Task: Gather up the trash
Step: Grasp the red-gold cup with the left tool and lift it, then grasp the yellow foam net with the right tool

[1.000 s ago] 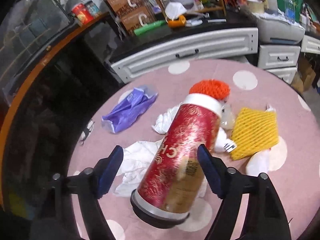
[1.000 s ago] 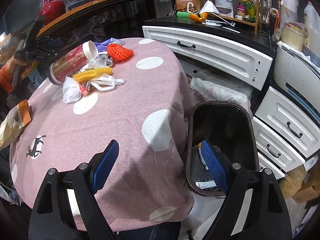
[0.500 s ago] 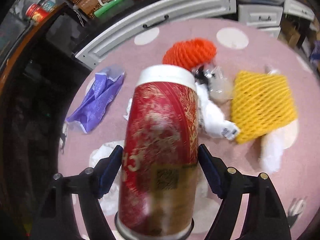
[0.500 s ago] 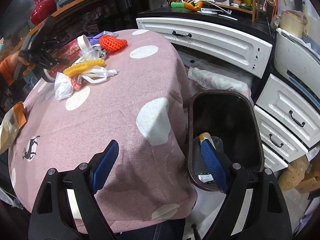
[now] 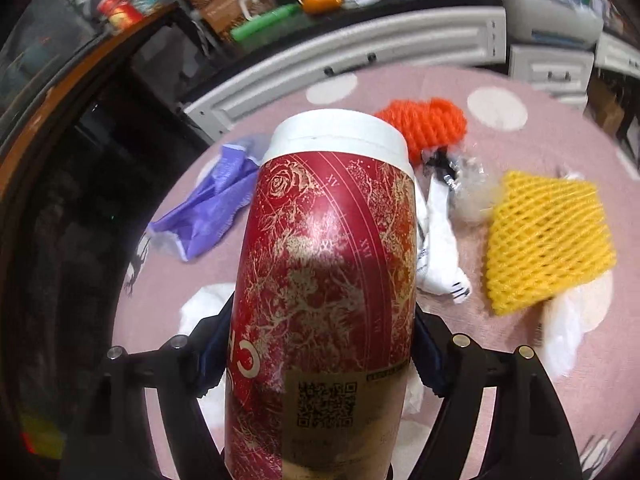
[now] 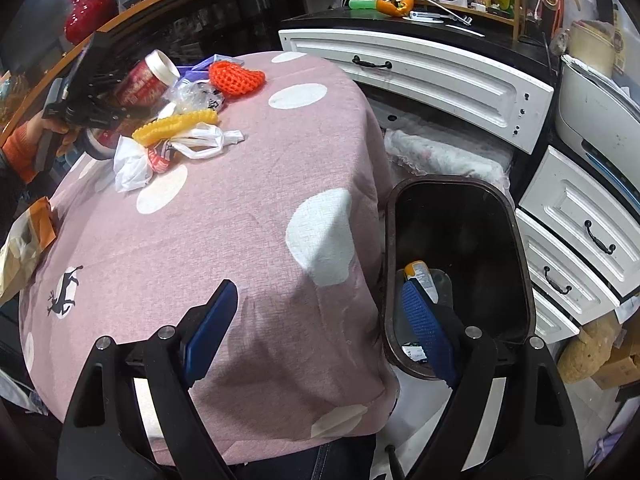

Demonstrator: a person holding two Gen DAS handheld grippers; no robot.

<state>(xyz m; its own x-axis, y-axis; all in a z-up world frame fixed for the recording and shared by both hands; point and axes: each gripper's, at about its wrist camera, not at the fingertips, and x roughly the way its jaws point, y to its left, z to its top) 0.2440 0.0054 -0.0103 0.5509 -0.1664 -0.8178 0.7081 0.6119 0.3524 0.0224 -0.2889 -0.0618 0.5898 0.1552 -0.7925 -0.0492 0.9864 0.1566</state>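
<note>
A red canister [image 5: 328,240] with gold print and a white cap lies tilted on the pink spotted table [image 6: 240,220], cap pointing away. My left gripper [image 5: 320,344] straddles its lower body, open, with the blue pads close at its sides. From the right wrist the canister [image 6: 140,82] and left gripper [image 6: 92,92] show at the table's far left. Around it lie an orange foam net [image 5: 424,124], a yellow foam net [image 5: 548,240], a purple bag [image 5: 208,208] and white wrappers [image 5: 436,240]. My right gripper [image 6: 316,320] is open and empty over the table's near edge.
A dark bin [image 6: 452,179] stands on the floor right of the table, with some trash in it. White drawers [image 6: 420,68] curve behind. A paper bag [image 6: 20,244] lies at the table's left edge. A hand with an orange sleeve [image 6: 24,144] holds the left gripper.
The left gripper has come down over the canister, which now fills the space between its pads. The right gripper has stayed where it was, open.
</note>
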